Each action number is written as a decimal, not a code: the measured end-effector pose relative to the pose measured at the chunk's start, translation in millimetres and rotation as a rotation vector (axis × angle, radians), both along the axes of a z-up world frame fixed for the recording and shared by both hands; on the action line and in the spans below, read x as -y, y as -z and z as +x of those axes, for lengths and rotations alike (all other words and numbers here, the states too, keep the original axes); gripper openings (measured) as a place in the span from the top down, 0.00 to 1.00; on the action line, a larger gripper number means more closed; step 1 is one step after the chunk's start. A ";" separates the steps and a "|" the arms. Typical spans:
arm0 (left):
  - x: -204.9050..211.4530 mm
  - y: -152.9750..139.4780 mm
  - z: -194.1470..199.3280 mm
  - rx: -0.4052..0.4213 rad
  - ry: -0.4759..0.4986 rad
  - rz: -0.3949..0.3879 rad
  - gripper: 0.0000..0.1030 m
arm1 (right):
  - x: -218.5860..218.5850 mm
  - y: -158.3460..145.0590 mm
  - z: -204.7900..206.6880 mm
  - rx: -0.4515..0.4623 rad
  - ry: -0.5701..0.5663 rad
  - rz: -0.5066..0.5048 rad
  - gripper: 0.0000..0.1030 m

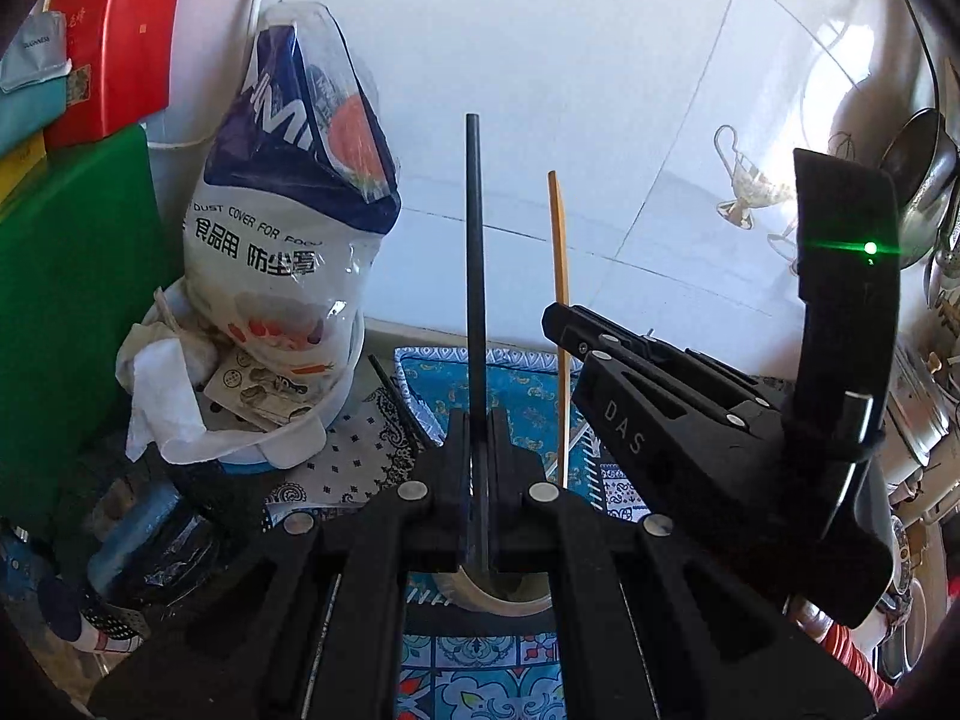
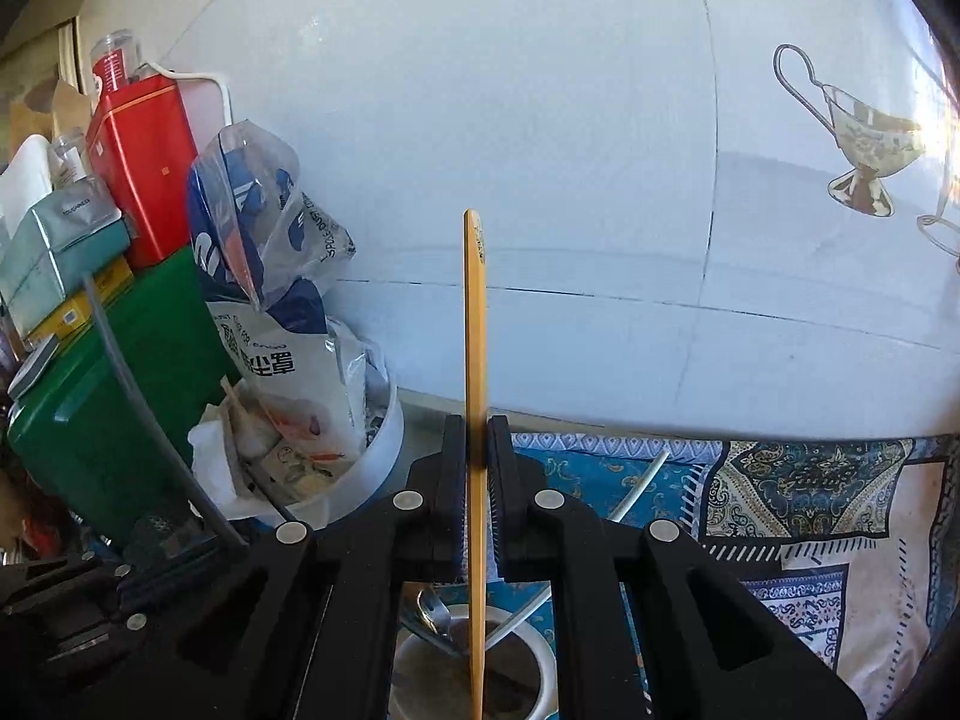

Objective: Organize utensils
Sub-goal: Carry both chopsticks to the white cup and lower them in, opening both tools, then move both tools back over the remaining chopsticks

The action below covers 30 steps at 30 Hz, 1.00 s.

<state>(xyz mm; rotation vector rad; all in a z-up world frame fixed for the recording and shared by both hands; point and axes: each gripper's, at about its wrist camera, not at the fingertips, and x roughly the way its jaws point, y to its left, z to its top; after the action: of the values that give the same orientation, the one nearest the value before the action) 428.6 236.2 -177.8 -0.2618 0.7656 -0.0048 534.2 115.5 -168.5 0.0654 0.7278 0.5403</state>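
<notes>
My left gripper [image 1: 478, 420] is shut on a black chopstick [image 1: 475, 276] that stands upright, its lower end over a white cup [image 1: 510, 600]. My right gripper [image 2: 477, 429] is shut on a yellow wooden chopstick [image 2: 474, 324], also upright, its lower end inside the white cup [image 2: 540, 654]. The cup holds a metal spoon [image 2: 429, 615] and a white utensil [image 2: 519, 618]. In the left wrist view the right gripper [image 1: 555, 318] sits to the right, holding the yellow chopstick [image 1: 559, 276]. In the right wrist view the black chopstick [image 2: 150, 414] leans at the left.
A white tub [image 1: 312, 420] stuffed with plastic bags and tissue stands at the left by a green box [image 1: 66, 312] and a red tin [image 1: 114, 30]. A patterned blue cloth [image 2: 810, 480] covers the counter. White tiled wall behind. Metal ladles [image 1: 918, 180] hang at the right.
</notes>
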 end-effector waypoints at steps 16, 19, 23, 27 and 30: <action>1.0 36.6 5.0 -0.122 -0.004 -0.008 0.97 | 21.4 25.6 -8.9 -0.163 -0.057 -0.058 0.94; 4.4 36.2 4.6 -0.135 -0.008 0.002 0.97 | 28.0 21.0 -10.9 -0.195 -0.083 -0.075 0.94; 9.5 29.8 1.7 -0.136 -0.011 0.004 0.96 | 37.4 11.9 -16.7 -0.209 -0.113 -0.088 0.94; 17.9 19.6 -3.1 -0.128 -0.012 0.028 0.92 | 52.7 -0.2 -25.7 -0.211 -0.139 -0.087 0.92; 27.4 10.2 -8.5 -0.113 -0.009 0.047 0.86 | 65.6 -8.1 -33.8 -0.194 -0.140 -0.090 0.88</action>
<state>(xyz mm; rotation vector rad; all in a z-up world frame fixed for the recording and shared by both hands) 420.1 208.8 -188.0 -0.2223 0.8757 0.0362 500.4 50.0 -160.4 -0.0173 0.9495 0.6403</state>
